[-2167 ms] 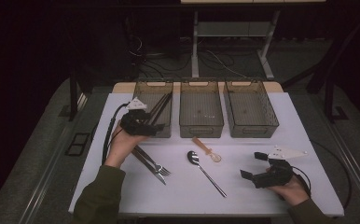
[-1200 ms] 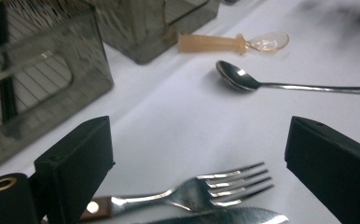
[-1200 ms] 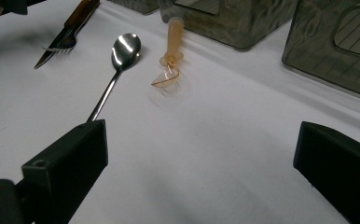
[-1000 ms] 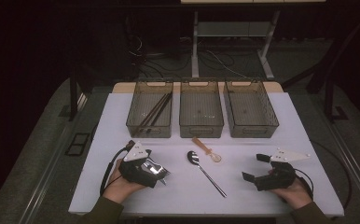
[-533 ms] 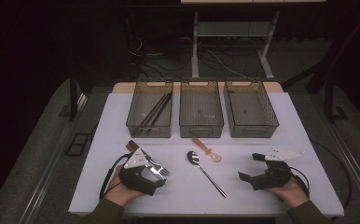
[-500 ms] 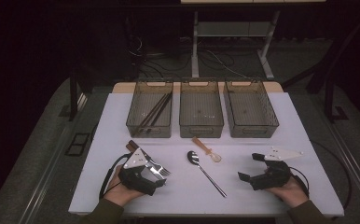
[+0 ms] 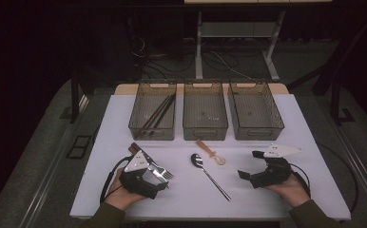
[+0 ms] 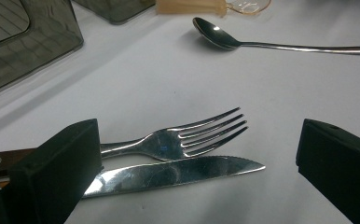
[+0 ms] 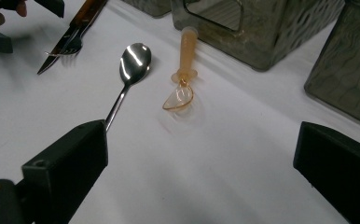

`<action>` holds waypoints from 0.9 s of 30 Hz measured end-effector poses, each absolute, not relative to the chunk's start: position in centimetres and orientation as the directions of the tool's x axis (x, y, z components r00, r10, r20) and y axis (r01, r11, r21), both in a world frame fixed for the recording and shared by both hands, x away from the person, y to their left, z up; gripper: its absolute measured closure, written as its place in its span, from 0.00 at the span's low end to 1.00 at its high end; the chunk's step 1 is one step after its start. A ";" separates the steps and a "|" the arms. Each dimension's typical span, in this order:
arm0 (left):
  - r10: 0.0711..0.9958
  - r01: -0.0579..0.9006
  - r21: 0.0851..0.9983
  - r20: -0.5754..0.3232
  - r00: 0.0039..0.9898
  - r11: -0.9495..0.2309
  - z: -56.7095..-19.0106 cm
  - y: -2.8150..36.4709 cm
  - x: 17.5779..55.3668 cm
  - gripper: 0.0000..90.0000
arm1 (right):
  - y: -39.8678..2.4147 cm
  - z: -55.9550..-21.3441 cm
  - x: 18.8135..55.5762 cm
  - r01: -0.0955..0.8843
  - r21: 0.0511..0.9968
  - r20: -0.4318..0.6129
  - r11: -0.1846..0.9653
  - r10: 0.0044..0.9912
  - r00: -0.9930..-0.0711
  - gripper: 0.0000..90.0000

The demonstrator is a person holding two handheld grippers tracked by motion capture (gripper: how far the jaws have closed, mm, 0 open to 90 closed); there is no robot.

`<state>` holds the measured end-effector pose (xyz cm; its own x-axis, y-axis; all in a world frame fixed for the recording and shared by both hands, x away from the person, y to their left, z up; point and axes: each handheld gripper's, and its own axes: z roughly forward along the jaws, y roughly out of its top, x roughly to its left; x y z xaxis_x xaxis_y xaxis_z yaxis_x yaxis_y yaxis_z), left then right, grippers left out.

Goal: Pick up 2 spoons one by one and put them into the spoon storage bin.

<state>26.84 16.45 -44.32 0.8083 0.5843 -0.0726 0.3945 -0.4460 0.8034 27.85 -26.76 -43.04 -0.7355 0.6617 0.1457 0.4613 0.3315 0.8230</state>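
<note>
A metal fork [image 8: 187, 135] and a wood-handled knife [image 8: 178, 170] lie side by side at the table's front left. My left gripper [image 8: 199, 154] is open, low over them, one jaw on each side of the pair; in the high view it [image 7: 158, 178] covers their handles' middle. A steel spoon [image 7: 209, 175] lies in the middle, with a small amber plastic spoon [image 7: 211, 153] just behind it. My right gripper [image 7: 249, 165] rests open at the front right with nothing between its jaws, facing the steel spoon [image 9: 134, 58] and the amber spoon [image 9: 183, 70].
Three smoky plastic bins stand in a row at the back: the left bin [image 7: 135, 118] holds dark sticks, the middle bin [image 7: 205, 130] and the right bin [image 7: 277, 121] look bare. Cables trail from both grippers. The white table [image 7: 310, 123] ends close in front of my hands.
My left gripper has come back from the left bin to the table's front left and lowered over the fork and knife. The right gripper has barely shifted.
</note>
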 end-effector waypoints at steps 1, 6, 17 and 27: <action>0.584 0.392 0.803 -0.068 0.809 -0.449 -44.3 16.4 26.8 0.00 | -26.7 -43.0 28.0 0.460 0.823 0.143 0.335 0.660 -0.737 0.03; 0.582 0.388 0.796 -0.056 0.812 -0.465 -44.1 16.3 26.7 0.00 | -26.2 -42.5 28.2 0.455 0.824 0.126 0.338 0.674 -0.728 0.05; 0.577 0.379 0.802 -0.054 0.815 -0.461 -44.0 15.9 26.4 0.00 | -24.1 -42.2 29.1 0.464 0.805 0.126 0.370 0.658 -0.742 0.08; 0.564 0.368 0.807 -0.053 0.824 -0.463 -44.0 15.8 26.4 0.00 | -21.7 -42.2 30.5 0.482 0.789 0.142 0.381 0.650 -0.746 0.17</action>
